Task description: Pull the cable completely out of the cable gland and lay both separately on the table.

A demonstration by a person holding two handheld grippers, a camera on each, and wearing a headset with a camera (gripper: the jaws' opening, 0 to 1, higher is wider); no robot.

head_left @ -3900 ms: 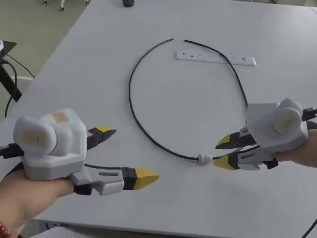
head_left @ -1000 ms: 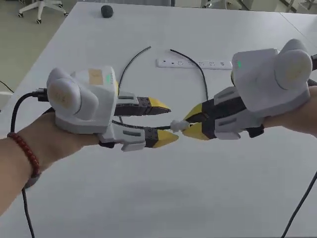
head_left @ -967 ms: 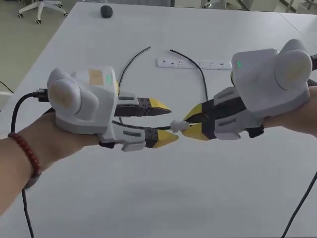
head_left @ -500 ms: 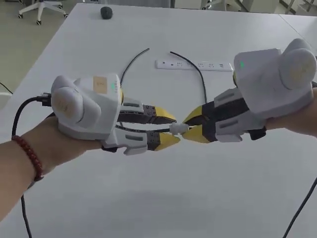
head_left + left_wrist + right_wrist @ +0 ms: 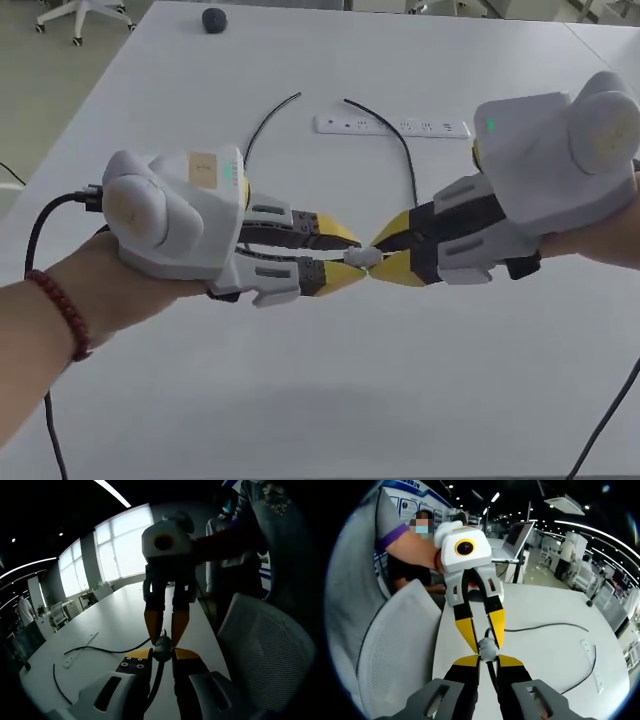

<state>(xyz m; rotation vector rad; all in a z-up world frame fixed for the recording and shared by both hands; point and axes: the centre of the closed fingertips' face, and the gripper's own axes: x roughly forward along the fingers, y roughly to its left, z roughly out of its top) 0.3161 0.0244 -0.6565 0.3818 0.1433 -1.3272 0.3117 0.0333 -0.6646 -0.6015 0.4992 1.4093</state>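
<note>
Once open, left hand-held gripper clamps cable

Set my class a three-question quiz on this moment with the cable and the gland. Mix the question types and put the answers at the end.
1. True or false: the cable gland rests on the table.
2. What lies just beyond the cable's loose ends? A power strip; B keyboard; C mug.
3. Fill in: the left gripper and right gripper meet tip to tip at the ____.
Key: 1 false, it is held in the air. 2 A. 3 cable gland.
</note>
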